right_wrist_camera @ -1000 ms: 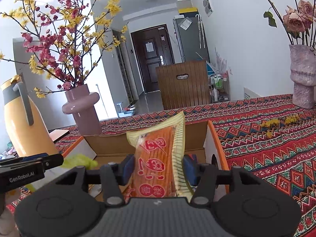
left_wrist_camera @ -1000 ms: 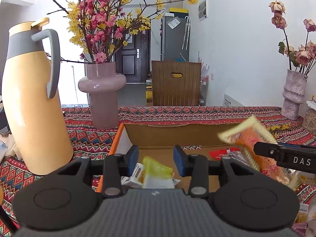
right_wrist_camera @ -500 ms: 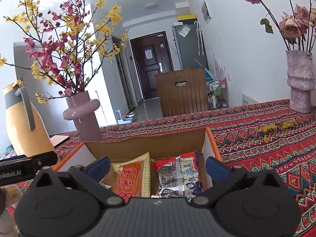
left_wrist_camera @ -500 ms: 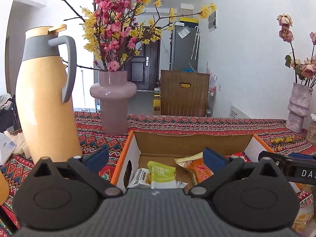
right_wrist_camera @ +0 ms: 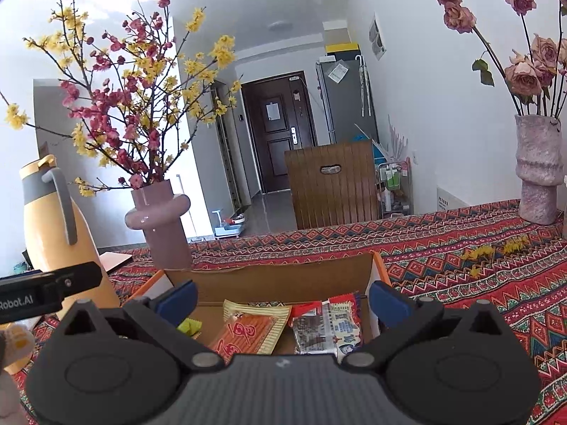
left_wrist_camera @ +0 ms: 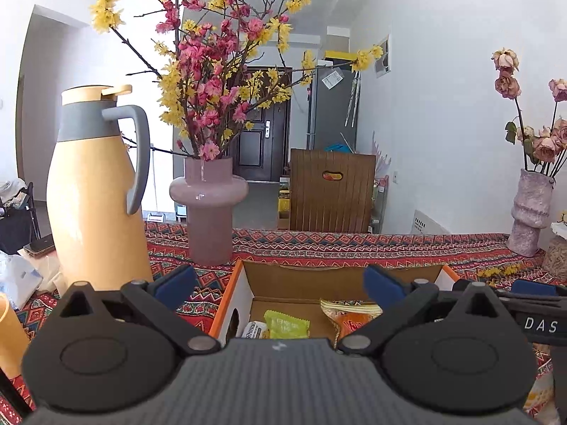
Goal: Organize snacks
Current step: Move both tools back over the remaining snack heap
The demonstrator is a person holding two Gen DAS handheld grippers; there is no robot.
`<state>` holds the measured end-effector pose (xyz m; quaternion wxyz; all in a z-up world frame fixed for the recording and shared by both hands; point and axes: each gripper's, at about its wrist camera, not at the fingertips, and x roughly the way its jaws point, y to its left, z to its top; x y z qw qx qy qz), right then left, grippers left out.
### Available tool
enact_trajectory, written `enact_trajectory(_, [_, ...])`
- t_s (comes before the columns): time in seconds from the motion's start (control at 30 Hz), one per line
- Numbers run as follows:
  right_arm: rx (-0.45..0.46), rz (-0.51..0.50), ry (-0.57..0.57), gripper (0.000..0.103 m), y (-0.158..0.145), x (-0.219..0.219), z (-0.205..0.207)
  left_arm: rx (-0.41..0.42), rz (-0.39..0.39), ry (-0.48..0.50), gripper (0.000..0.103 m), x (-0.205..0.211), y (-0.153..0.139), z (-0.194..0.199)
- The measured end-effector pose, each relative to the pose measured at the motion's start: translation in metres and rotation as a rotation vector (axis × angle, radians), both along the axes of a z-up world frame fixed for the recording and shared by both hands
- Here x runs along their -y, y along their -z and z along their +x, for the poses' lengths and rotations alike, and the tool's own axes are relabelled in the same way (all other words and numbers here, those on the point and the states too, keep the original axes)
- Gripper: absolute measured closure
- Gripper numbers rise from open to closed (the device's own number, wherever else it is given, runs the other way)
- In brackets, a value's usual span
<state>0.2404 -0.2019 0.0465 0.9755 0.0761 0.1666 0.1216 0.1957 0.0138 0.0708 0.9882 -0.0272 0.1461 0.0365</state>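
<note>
Cardboard box (right_wrist_camera: 283, 279) sits just ahead of both tools, packets (right_wrist_camera: 248, 331) lying loose inside. Left tool (left_wrist_camera: 280, 288) and right tool (right_wrist_camera: 281, 299) are released, empty. Withdraw upward, clear of the walls.

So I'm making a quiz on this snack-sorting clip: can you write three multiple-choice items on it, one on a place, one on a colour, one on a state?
1. Where does the orange snack packet lie?
A. On the tablecloth
B. Inside the cardboard box
C. Between the right gripper's pads

2. What colour is the small packet near the box's left wall?
A. Yellow-green
B. Blue
C. Black

3. How do the two grippers stand?
A. Both shut
B. Left shut, right open
C. Both open

Answers:
1. B: the packet rests on the box floor beside a red-and-dark packet.
2. A: its wrapper shows yellow-green in the left wrist view.
3. C: the left gripper and right gripper each have blue pads spread wide with nothing between them.
</note>
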Motion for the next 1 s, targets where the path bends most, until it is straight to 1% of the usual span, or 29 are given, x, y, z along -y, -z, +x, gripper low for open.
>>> enact_trajectory(0.17, [0.017, -0.001, -0.012, 0.0, -0.01, 0.0, -0.022, -0.002, -0.004, 0.002, 0.0, -0.001, -0.007, -0.021])
enact_trajectory(0.37, [0.027, -0.019, -0.029, 0.0, -0.013, 0.001, -0.063, -0.003, -0.019, 0.021, 0.0, -0.006, -0.009, -0.058])
enact_trajectory(0.6, [-0.006, -0.039, -0.036, 0.0, -0.003, 0.007, -0.106, -0.026, -0.042, 0.028, 0.0, -0.013, -0.001, -0.096])
enact_trajectory(0.83, [-0.046, -0.044, -0.037, 0.0, 0.011, 0.011, -0.138, -0.081, -0.056, 0.025, 0.0, -0.016, 0.016, -0.123])
enact_trajectory(1.0, [-0.091, -0.058, -0.048, 0.0, 0.028, 0.014, -0.157, -0.125, -0.055, 0.027, 0.0, -0.015, 0.032, -0.14])
